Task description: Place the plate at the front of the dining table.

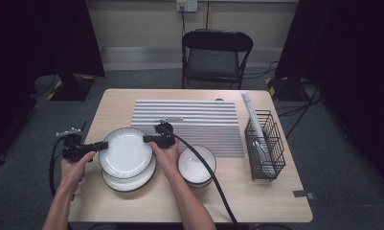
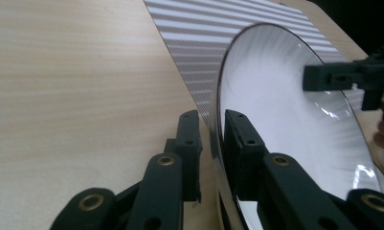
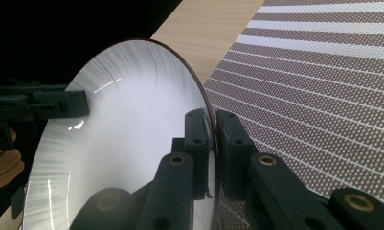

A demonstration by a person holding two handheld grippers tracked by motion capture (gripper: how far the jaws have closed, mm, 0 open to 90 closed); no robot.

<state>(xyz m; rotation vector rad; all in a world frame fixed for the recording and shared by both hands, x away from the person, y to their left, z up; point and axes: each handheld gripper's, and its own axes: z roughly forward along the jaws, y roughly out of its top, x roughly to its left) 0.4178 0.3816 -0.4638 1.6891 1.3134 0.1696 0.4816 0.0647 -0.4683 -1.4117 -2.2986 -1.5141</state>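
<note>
Upper plate (image 1: 126,152) lifted over second plate (image 1: 129,181), near tabletop (image 1: 256,196) front left. My left tongs (image 1: 103,144) and right tongs (image 1: 147,139) clamp opposite rims. Pickup done; placing on striped mat (image 1: 194,120) judged remaining.

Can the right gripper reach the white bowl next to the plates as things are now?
Probably not yet. The right gripper is shut on the rim of the top plate, which the left gripper holds on the other side. The bowl sits close by the right hand, nothing between, but the plate must be released first.
</note>
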